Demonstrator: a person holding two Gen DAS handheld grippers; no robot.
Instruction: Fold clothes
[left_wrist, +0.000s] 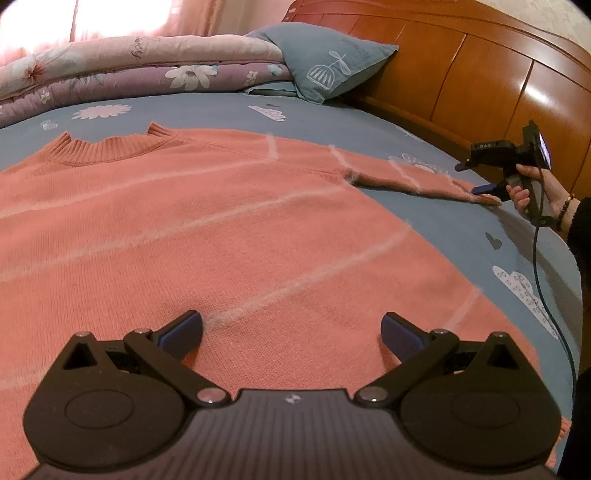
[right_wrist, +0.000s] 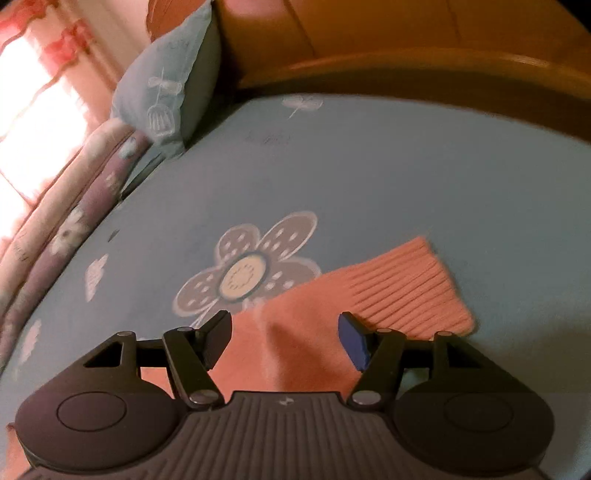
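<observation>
**Sleeve lies under your right claw**

Your sweater (left_wrist: 207, 229) lies flat on the bed (left_wrist: 443, 236), collar at 12 o'clock. Its sleeve (right_wrist: 354, 295) runs toward 1 o'clock between the right claw's (right_wrist: 286, 338) parted, empty jaws. Left claw (left_wrist: 291, 332) gapes empty over the hem.

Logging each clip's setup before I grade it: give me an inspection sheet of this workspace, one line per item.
Surface: bed with a blue sheet printed with flowers and clouds.
Job's things: pink sweater spread flat, collar at the far side; its sleeve stretched out sideways, cuff flat on the sheet.
Clutter: nothing seen on the sheet beside the sweater.
Grippers: left tongs open over the sweater's lower part, nothing between them; right tongs open over the sleeve, pads not pressing it.
Cables: dark cable hanging from the right gripper across the bed's edge.
Surroundings: folded quilts, blue pillow, wooden headboard, pink curtains.
</observation>
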